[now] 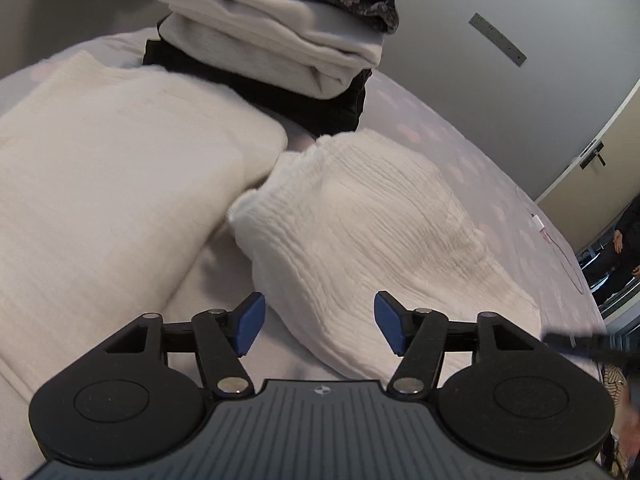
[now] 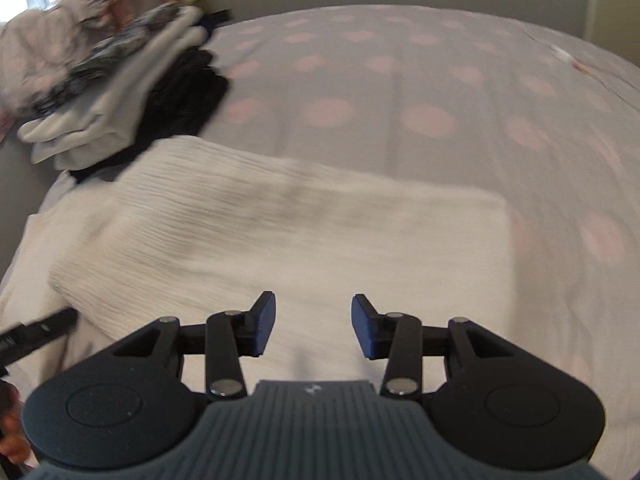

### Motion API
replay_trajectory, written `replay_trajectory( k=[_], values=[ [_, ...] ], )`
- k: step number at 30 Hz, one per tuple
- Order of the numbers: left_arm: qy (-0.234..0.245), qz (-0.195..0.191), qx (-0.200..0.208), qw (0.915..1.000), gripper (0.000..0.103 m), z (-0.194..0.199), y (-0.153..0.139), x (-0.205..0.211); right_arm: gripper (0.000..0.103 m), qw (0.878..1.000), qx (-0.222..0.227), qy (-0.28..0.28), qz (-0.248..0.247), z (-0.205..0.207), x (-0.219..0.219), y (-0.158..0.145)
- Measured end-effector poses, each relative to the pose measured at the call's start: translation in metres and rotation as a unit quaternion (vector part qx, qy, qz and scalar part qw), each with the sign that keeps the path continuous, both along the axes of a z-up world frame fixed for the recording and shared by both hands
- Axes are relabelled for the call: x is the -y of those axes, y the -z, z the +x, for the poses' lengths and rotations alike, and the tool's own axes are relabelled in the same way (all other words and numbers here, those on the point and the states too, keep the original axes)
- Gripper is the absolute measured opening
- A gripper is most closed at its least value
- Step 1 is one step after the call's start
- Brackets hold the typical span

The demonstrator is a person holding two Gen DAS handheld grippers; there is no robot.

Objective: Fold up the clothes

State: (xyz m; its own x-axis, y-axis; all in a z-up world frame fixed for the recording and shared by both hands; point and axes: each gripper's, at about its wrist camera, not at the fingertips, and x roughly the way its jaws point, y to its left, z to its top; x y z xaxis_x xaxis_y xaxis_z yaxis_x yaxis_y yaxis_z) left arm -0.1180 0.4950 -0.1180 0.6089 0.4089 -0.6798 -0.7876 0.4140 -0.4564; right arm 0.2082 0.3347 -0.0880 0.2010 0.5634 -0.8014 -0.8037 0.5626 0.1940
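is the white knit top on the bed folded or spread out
Partly folded: the white knit top lies doubled over with a straight folded edge on the polka-dot bedspread, a sleeve still loose.

One white garment, one folded stack, two claws.

Beneath and ahead of the gripper spreads a grey bedspread dotted pink. Far ahead to the right, a thin cable lies on it, beyond which stands a door with its handle.
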Motion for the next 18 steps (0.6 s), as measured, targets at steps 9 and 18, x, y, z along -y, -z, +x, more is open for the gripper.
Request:
replay_trajectory(
  k=[9, 18],
  values=[
    [-0.032, -0.027, -0.024, 0.9988, 0.071, 0.016, 0.024, -0.019, 0.052, 0.993, -0.038, 0.112, 0.021, 0.026, 0.113, 0.042],
    [-0.034, 0.02, -0.067, 0.997, 0.064, 0.04, 0.044, -0.026, 0.041, 0.972, -0.161, 0.15, 0.087, 0.027, 0.138, 0.094]
  ],
)
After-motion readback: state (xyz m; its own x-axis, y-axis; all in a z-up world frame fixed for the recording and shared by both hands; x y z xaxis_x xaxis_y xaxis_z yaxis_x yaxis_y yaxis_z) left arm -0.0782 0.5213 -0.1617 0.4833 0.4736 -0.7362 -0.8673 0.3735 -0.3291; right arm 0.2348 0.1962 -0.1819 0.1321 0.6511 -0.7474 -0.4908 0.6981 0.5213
